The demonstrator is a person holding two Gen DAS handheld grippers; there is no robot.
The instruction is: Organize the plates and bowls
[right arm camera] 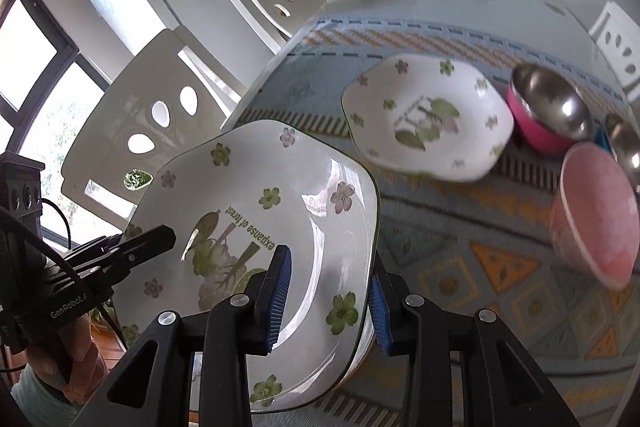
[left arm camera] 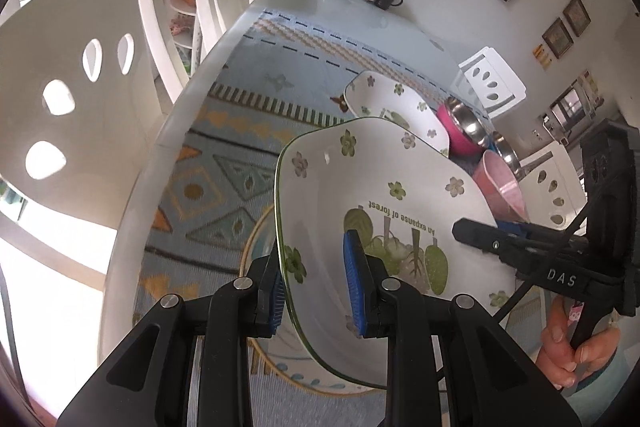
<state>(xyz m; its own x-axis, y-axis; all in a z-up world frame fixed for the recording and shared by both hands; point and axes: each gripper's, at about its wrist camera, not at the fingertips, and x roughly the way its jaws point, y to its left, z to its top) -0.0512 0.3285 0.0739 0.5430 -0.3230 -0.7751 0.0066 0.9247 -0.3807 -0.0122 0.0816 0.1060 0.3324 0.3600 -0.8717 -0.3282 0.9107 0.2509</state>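
- Because the floral plate is wide and shallow, we carry it with both tools, each one biting an opposite edge, so it does not swing from a single pinch.
- Our left gripper has its jaws narrowed onto the plate's rim, one blue pad inside the dish and the other behind the edge; the right gripper clamps the opposite rim the same way, a little wider.
- The plate hangs between the two sets of jaws, tilted and clear of the patterned tablecloth.
- Ahead of the jaws, a second floral plate lies on the cloth; we judge it the likely stacking spot.
- Beyond it stand a pink steel-lined bowl and a pink cup-like bowl.
- The left view alone shows a gold-rimmed round plate under the carried one, and a hand holding the right tool.
- The right view alone shows the second plate unobstructed.
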